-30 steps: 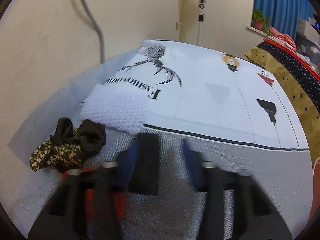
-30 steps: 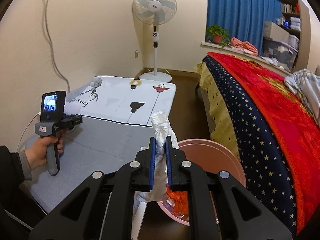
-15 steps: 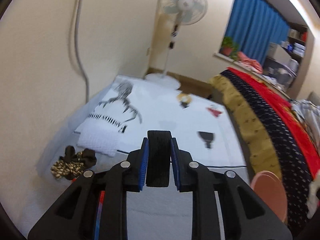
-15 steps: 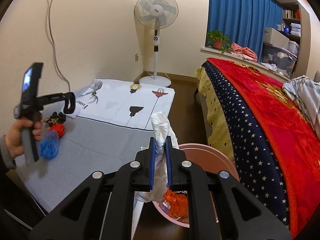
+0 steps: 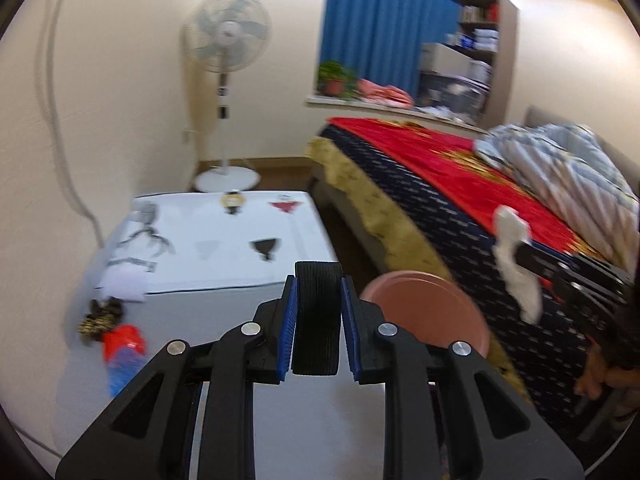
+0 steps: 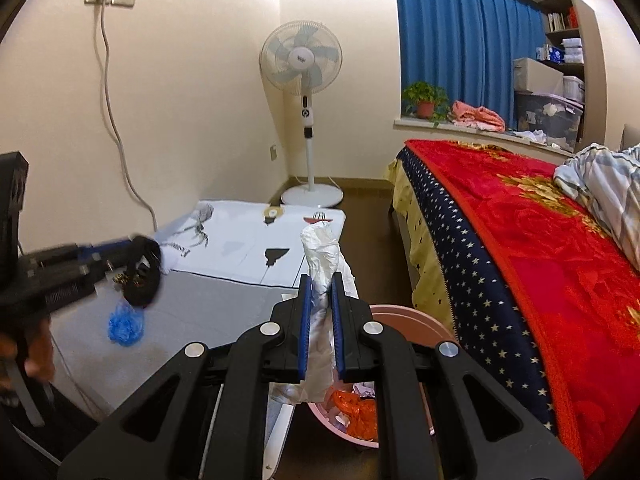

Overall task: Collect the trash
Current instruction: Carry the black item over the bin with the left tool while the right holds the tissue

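Note:
My left gripper [image 5: 317,284] is shut on a black ribbed fabric band [image 5: 317,316] and holds it up in the air above the grey mat, left of the pink trash bin [image 5: 428,312]. From the right wrist view the left gripper [image 6: 140,256] shows at the left with the black band [image 6: 146,276] hanging from it. My right gripper [image 6: 319,286] is shut on a crumpled white plastic bag [image 6: 322,264] above the pink bin [image 6: 404,320], which holds orange plastic and paper scraps. The right gripper with the bag [image 5: 516,264] shows at the right of the left wrist view.
A blue net [image 6: 126,324], a red-and-blue item [image 5: 122,350] and a black-and-gold patterned cloth [image 5: 98,316] lie on the grey mat [image 6: 208,304]. A white printed sheet [image 5: 224,244] lies beyond. A standing fan [image 6: 306,92] stands in the corner. A bed with a red blanket [image 6: 520,240] is at the right.
My left gripper closed on the black band at the mat, lifted it and swung right toward the bin. My right gripper stayed shut on the white bag over the bin.

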Demonstrator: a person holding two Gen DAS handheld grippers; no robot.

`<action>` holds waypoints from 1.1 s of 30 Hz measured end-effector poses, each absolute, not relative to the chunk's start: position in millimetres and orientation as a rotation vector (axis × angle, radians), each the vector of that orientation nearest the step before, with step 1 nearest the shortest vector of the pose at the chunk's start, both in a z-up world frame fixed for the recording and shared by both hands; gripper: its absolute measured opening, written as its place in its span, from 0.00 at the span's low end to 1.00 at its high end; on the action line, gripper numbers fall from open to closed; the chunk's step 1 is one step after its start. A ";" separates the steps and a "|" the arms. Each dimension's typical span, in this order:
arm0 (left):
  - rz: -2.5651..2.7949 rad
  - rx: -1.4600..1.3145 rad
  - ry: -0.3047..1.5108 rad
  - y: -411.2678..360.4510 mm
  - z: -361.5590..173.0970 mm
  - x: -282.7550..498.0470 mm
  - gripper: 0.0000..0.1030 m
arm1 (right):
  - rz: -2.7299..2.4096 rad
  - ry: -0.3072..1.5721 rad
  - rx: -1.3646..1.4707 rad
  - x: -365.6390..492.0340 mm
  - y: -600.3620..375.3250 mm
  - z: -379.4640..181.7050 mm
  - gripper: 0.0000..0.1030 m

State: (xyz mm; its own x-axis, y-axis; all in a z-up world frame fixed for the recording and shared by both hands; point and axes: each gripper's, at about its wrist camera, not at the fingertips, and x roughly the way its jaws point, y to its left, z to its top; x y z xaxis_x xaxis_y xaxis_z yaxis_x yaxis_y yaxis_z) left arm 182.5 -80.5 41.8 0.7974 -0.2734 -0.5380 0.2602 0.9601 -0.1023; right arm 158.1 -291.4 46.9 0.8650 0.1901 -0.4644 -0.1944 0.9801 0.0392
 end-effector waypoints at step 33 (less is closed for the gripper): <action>-0.474 0.039 0.642 -207.3 12.8 227.7 0.21 | -0.036 0.614 0.011 170.4 -381.0 9.3 0.10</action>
State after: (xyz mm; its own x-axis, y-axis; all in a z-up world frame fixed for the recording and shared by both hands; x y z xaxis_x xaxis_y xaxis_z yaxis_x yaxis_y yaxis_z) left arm 227.7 -207.3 12.8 0.6981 -0.4134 -0.5846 0.4369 0.8928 -0.1097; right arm 170.4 -381.0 9.3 0.8165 -0.0308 -0.5765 0.0375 0.9993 -0.0003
